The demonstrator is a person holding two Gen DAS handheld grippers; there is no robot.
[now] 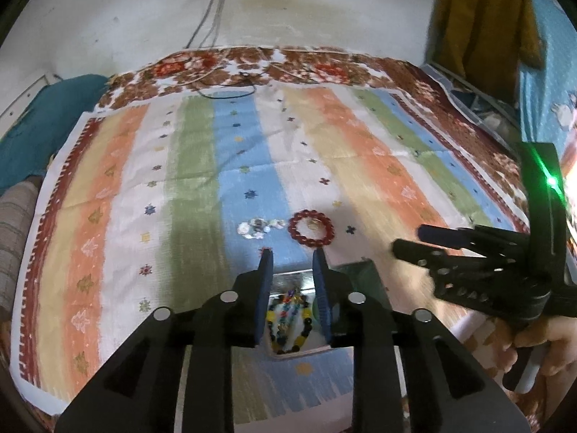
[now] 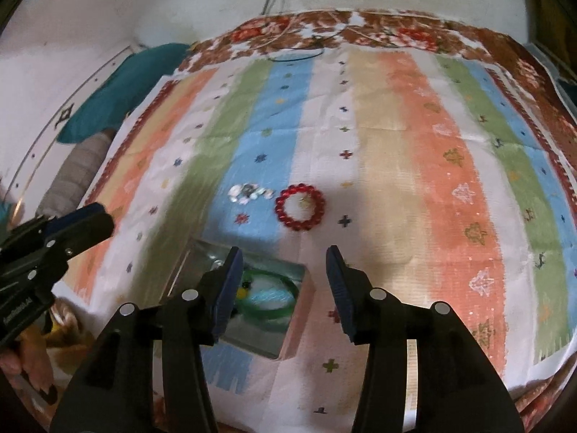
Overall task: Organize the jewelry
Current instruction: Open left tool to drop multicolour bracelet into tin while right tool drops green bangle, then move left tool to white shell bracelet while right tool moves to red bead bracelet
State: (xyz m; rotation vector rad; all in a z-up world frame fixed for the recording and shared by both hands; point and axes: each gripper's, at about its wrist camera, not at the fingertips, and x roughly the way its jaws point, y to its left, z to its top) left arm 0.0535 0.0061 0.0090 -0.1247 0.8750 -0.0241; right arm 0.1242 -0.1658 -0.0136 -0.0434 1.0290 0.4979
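Striped cloth [image 2: 378, 151] in orange, green, blue and cream covers the whole work surface, with a floral blanket [image 1: 252, 68] peeking out at the far edge and a plain white wall behind. Both sets of tongs hang over the near end of it, empty. The left gripper [image 1: 293, 252] has its blue pads only a narrow way apart with nothing pinched between them, and through the gap you look down into the box. The right gripper [image 2: 283, 252] stands noticeably wider, also holding nothing and touching nothing as far as I can see. Right under both sits a small open box [image 2: 191, 252] with shiny inner walls. Inside it is a multicoloured bead necklace [image 1: 288, 319] on white padding plus a green bangle [image 2: 285, 310], though the left finger of each gripper covers part of the contents and the right view is pretty blurry there. Still out on the cloth, just past the box: a red bead bracelet [image 2: 300, 207], with something small and gold inside its ring that I can't make out, and beside it a little cluster of silvery white pieces [image 2: 249, 193], too smeared to name.
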